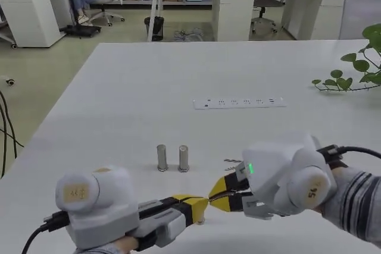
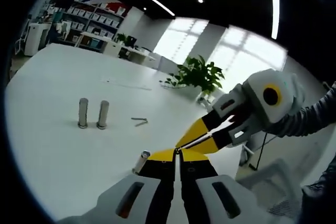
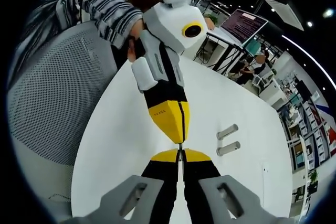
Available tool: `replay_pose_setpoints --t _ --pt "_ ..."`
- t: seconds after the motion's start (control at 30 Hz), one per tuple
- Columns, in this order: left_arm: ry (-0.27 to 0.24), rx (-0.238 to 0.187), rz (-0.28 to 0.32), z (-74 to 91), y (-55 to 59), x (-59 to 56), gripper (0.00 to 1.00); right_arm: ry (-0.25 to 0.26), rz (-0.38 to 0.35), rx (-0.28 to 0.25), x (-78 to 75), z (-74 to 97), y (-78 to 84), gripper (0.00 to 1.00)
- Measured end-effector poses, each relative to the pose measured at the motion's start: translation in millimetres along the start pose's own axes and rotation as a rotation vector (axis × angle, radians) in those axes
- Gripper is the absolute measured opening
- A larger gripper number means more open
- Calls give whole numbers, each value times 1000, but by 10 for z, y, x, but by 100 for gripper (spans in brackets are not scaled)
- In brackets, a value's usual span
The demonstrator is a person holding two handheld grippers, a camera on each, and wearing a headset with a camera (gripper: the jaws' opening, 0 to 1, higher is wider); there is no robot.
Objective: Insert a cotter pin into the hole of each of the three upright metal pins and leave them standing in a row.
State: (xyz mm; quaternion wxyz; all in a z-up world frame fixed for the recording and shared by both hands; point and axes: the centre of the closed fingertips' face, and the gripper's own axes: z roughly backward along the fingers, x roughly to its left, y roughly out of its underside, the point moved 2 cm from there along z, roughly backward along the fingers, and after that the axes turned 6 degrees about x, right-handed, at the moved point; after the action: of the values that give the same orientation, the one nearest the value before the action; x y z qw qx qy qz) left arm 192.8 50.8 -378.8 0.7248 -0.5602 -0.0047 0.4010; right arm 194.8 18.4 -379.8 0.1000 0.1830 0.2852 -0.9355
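Two metal pins (image 1: 184, 157) stand side by side on the counter (image 1: 238, 69), touching nothing. The third pin (image 2: 140, 162) is at the near edge, tilted and just left of the left gripper (image 2: 177, 154). We cannot tell if that gripper touches it. Loose cotter pins (image 1: 232, 162) lie to the right of the standing pair.

Both grippers meet tip to tip over the near counter. The left gripper's jaws are pressed together with nothing between them. The right gripper (image 3: 181, 153) has its jaws pinched on what looks like a thin cotter pin (image 2: 199, 138), though it is too fine for us to be sure.

We judge the step in hand to be threading that cotter pin into the third pin's hole. To do it well we should:

- Steady the third pin first, bracing it with the left jaws low on its body. This leaves the hole free and stops a push from the right tipping it.
- Turn the pin so its hole faces the right gripper, then bring the wire in along the hole's axis, level rather than angled.
- Grip the wire close to its leading end so it cannot flex, and feed it slowly.
- Keep both grippers on the near side, well apart from the standing pair, so nothing knocks them over.
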Motion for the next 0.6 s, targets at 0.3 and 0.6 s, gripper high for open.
replay_pose_setpoints --t 0.3,0.6 --pt "31 48 -234 20 5 -88 0 -54 -62 2 66 -23 79 0" --pt "77 97 -358 27 37 -149 0 -105 -103 -23 149 -34 78 0"
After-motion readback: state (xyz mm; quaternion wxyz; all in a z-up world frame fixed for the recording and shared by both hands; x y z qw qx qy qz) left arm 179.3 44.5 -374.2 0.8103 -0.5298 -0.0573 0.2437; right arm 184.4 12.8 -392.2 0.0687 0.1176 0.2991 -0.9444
